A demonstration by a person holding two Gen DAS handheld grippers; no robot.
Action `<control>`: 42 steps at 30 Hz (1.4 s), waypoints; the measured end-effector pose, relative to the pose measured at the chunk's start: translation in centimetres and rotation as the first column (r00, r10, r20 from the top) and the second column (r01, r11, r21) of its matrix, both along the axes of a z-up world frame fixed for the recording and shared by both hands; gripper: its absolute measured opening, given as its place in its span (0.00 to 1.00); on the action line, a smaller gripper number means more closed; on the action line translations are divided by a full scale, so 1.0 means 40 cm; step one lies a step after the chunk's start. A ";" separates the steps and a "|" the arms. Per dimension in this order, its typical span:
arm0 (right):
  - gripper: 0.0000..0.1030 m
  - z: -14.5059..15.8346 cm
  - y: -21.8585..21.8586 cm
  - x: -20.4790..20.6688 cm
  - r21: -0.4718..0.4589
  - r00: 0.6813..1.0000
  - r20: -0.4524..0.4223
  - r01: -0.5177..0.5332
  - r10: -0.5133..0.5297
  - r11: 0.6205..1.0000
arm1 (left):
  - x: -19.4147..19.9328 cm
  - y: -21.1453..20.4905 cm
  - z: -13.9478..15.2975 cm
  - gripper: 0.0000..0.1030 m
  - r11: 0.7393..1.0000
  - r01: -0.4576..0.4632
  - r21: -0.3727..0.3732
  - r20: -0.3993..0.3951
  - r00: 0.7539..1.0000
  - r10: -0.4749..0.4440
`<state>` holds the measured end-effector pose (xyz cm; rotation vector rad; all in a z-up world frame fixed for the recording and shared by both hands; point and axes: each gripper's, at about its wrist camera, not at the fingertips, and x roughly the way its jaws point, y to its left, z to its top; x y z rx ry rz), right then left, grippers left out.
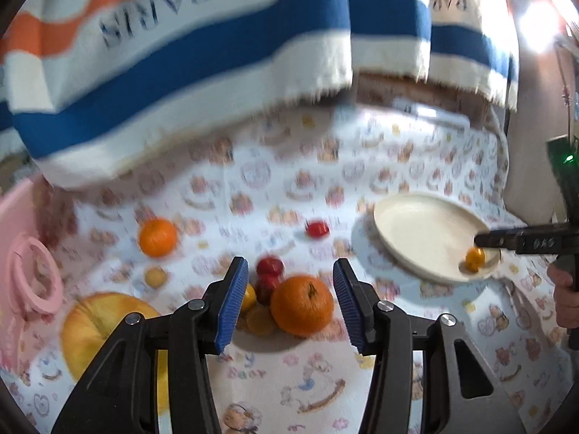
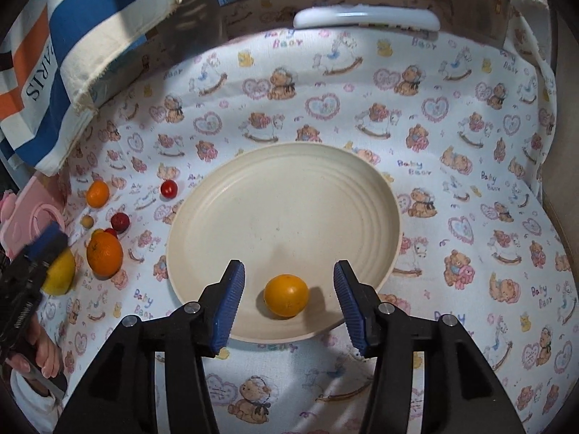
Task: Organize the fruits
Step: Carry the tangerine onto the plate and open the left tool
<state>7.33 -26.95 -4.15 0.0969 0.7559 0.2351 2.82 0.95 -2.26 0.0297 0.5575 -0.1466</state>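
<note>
In the right wrist view, at the far left edge, the left gripper [image 2: 54, 240] shows only as a black frame with a blue pad over a large yellow round fruit [image 2: 59, 275], a hand [image 2: 43, 347] on its handle below; in its own view its jaws stand apart and empty, with the big orange with a dimpled stem end [image 1: 302, 305] lying on the cloth between the blue pads [image 1: 231, 303] and touching neither; just left of that orange sit a small yellow fruit [image 1: 249, 296], a flat yellow-orange piece [image 1: 260, 320] and two dark red round fruits [image 1: 269, 278], bunched together; a smaller orange [image 2: 97, 193] and a small tan ball [image 2: 87, 221] lie further back on the white teddy-bear print cloth [image 2: 470, 181]; a small red tomato-like fruit [image 2: 168, 188] sits just beside the left rim of the cream ridged round plate [image 2: 289, 188]; the small orange-yellow citrus [image 2: 286, 294] rests on the plate near its front rim; the right gripper [image 2: 289, 302] has its jaws apart, one on each side of this fruit, clear gaps between pads and peel; a striped blue, orange and white towel [image 2: 72, 36] hangs at the upper left.
</note>
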 end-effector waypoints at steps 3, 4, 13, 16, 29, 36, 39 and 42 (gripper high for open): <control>0.51 0.009 -0.002 -0.005 -0.011 1.000 0.020 0.007 -0.007 1.000 | 0.034 0.002 -0.019 0.46 1.000 0.009 -0.029 -0.109 0.994 -0.013; 0.51 0.011 -0.003 -0.006 -0.012 1.000 0.024 0.008 -0.008 1.000 | 0.041 0.003 -0.025 0.46 0.999 0.017 -0.046 -0.135 0.991 -0.023; 0.51 0.023 -0.011 -0.009 -0.009 0.999 0.035 0.015 -0.015 1.000 | 0.080 -0.048 -0.059 0.46 0.997 0.027 0.069 -0.232 0.973 -0.010; 0.51 0.027 -0.017 -0.008 0.000 0.999 0.034 0.017 -0.017 1.000 | 0.089 -0.063 -0.060 0.44 0.993 0.023 0.117 -0.234 0.972 0.005; 0.51 0.040 -0.037 -0.009 0.015 0.998 0.040 0.039 -0.039 0.999 | 0.037 -0.162 0.023 0.41 0.984 0.120 0.128 -0.176 0.980 -0.097; 0.51 0.043 -0.054 -0.004 0.027 0.997 0.036 0.064 -0.065 0.998 | 0.062 -0.276 0.037 0.41 0.973 0.220 0.066 -0.190 0.960 -0.205; 0.51 0.043 -0.057 -0.004 0.032 0.997 0.033 0.067 -0.068 0.997 | 0.085 -0.324 0.026 0.41 0.966 0.258 0.028 -0.222 0.944 -0.246; 0.51 0.044 -0.057 -0.006 0.024 0.997 0.037 0.073 -0.074 0.997 | 0.109 -0.356 0.017 0.41 0.966 0.258 0.033 -0.231 0.942 -0.244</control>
